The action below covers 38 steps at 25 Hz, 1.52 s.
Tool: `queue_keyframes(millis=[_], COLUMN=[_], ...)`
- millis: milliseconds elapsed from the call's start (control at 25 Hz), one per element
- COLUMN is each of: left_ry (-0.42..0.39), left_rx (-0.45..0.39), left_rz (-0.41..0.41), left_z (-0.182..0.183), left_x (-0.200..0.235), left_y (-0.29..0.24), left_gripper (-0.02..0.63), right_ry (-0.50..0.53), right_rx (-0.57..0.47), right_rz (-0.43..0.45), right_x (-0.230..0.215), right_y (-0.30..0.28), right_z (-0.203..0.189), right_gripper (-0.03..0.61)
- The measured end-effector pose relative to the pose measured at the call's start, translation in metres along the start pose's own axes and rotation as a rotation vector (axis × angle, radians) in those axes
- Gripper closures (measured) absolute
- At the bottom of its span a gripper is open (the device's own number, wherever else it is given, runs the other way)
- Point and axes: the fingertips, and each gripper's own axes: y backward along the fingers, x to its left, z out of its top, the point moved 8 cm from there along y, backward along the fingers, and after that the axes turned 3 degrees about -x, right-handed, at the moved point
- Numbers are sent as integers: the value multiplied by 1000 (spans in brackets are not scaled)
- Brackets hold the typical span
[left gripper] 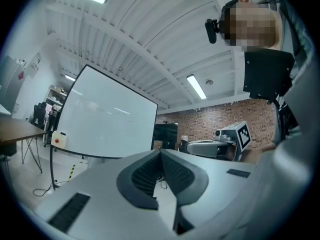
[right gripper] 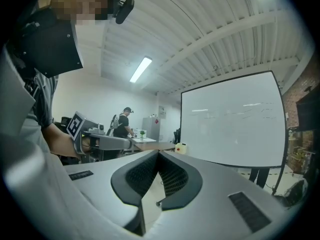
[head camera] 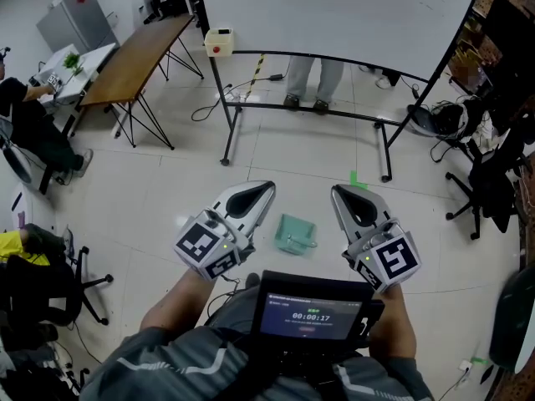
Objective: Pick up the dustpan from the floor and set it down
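Dustpan (head camera: 294, 234) is noted lying on the floor, unheld. Left gripper (head camera: 266, 188) and right gripper (head camera: 336, 190) are held level above it, one at each side, jaws pressed together, empty. Pick-up is judged pending: one gripper must be opened and lowered to the dustpan's handle.

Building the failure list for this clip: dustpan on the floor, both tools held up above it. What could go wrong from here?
1. The left tool and right tool are both shut and empty. Lowered like that, they would likely shove the dustpan across the smooth floor instead of gripping it.
2. The dustpan lies low and flat on the floor, so a grab at its thin rim may slip or tip it.
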Motion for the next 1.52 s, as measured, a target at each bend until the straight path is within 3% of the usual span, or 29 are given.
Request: queue_keyframes(millis=[280, 520, 800, 1040, 1240, 1400, 1520], left_ry=[-15, -30, -31, 13, 45, 48, 62], left_rx=[12, 53, 34, 11, -8, -33, -45], left_rz=[87, 171, 135, 114, 111, 62, 33], left_z=[-1, -28, -45, -52, -62, -45, -30], left_x=[-33, -72, -118, -160, -177, -211, -231], left_y=[6, 9, 48, 176, 341, 460, 522], left_gripper=[588, 588, 588, 588, 588, 588, 588], right_ry=[16, -67, -51, -4, -5, -36, -42], right_rx=[-19, -27, -44, -25, -27, -25, -10], right_rz=[30, 83, 85, 62, 24, -18, -60], right_x=[-4, -13, 31, 162, 321, 444, 512], right_y=[22, 46, 77, 114, 126, 161, 184], right_z=[-1, -32, -39, -28, -28, -10, 7], right_gripper=[558, 558, 558, 558, 558, 558, 558])
